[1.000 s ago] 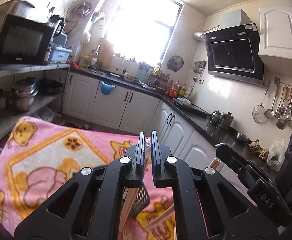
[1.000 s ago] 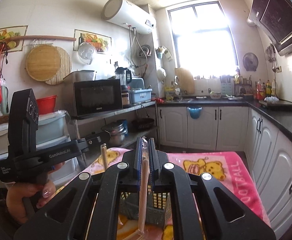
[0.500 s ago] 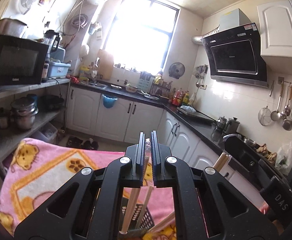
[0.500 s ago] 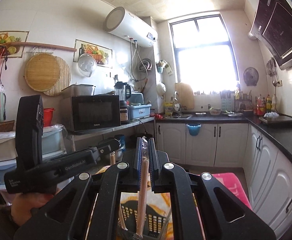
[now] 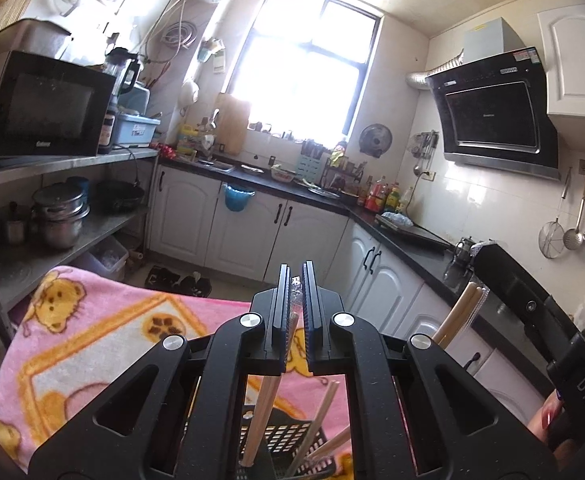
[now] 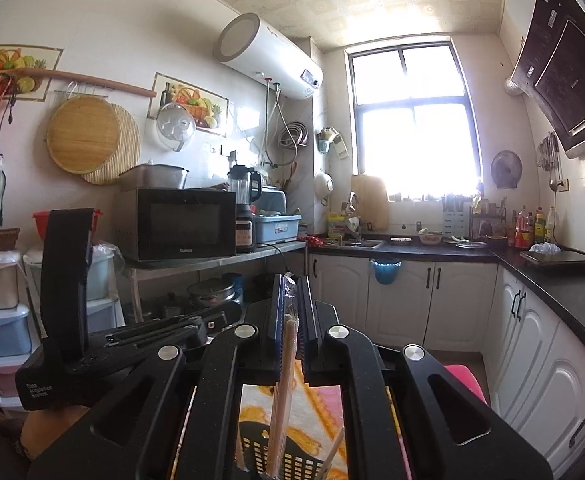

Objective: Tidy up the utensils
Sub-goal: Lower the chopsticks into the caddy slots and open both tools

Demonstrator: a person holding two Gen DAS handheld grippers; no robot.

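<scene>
left tool [image 5: 295,312]: I see it pressed together on a clear wrapper with chopsticks [image 5: 266,404] inside; the sticks hang down out of it.
right tool [image 6: 290,320]: same, pinching its own wrapped chopsticks [image 6: 282,392], pointing about level.
basket [image 5: 288,440]: black slotted one, straight below both tools, on the pink blanket [image 5: 92,344]; a few loose chopsticks [image 5: 324,412] already lean inside.
long axis: both held pairs run near vertical, lower tips at or just inside the basket mouth; I can't tell if they touch bottom.
key relation: target lies directly under, so I judge the coming move is down along the stick axis.
nearer hand: can't call it; both tools sit side by side over the basket.
risk: the wrapper may slip through the grip.
</scene>
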